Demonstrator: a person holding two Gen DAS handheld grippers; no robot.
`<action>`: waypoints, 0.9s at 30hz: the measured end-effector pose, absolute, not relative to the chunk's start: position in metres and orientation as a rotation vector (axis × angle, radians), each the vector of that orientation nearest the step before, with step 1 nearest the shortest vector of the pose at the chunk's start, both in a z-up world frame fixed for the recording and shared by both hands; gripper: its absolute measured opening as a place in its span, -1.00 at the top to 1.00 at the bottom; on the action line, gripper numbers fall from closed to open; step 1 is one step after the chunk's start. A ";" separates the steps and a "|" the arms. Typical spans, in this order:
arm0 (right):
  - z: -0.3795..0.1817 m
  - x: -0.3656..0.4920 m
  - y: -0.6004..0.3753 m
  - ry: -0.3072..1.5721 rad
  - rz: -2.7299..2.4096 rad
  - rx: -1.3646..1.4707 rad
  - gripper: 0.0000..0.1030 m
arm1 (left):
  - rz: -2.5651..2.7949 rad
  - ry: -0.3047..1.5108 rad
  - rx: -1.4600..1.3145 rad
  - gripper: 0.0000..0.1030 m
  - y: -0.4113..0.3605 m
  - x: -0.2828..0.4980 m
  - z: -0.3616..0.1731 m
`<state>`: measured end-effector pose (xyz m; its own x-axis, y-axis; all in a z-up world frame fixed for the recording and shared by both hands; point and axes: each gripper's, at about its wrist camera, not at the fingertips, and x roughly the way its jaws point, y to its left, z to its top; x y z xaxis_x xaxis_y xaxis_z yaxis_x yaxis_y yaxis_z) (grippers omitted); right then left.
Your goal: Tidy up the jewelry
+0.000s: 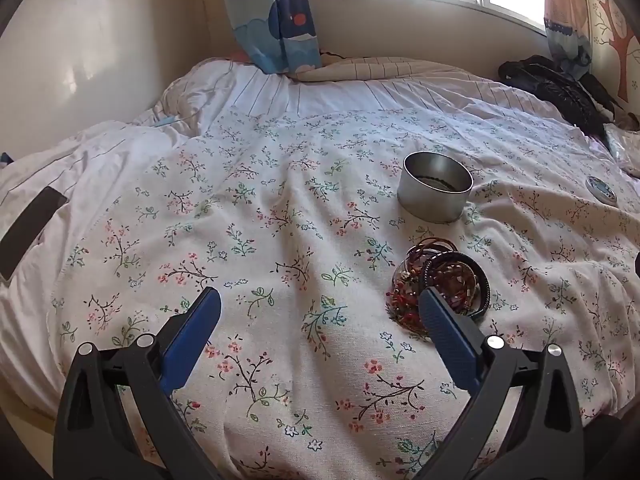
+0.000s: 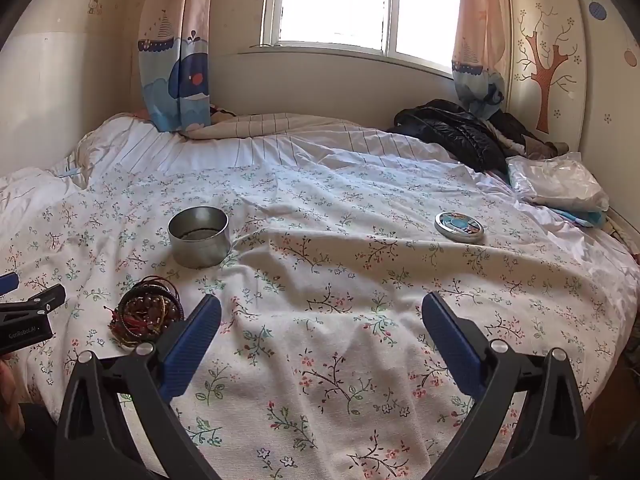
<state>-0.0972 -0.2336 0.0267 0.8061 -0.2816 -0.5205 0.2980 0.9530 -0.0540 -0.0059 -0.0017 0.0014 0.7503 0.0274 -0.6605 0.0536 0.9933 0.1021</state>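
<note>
Fingers: left gripper (image 1: 320,304) and right gripper (image 2: 320,306), each with ribbed blue pads on black arms, spread wide with nothing between them, both angled down over the bed.

Bedspread (image 2: 360,280): white cotton, small floral sprigs, wrinkled.

Bracelet pile (image 1: 438,286): beaded, corded and dark bangle rings heaped in a rough round mound, lying flat with no clear long axis, just beside the left gripper's right finger, which covers its near edge.

Tin (image 2: 199,237): round, bare metal, upright, open-topped, just beyond the pile; contents hard to make out.

Tin lid (image 2: 459,227): round, printed, flat, well apart to the right.

Black jacket (image 2: 452,128): glossy, crumpled, at the far corner.
</note>
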 end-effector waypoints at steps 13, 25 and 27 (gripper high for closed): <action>0.032 -0.096 -0.231 0.556 -0.311 0.025 -0.87 | -0.054 0.665 0.120 -0.85 -0.005 -0.015 0.008; 0.025 -0.096 -0.232 0.559 -0.312 0.018 -0.87 | -0.062 0.684 0.108 -0.85 -0.004 -0.012 0.006; 0.024 -0.097 -0.232 0.559 -0.313 0.015 -0.87 | -0.061 0.688 0.111 -0.85 -0.005 -0.011 0.005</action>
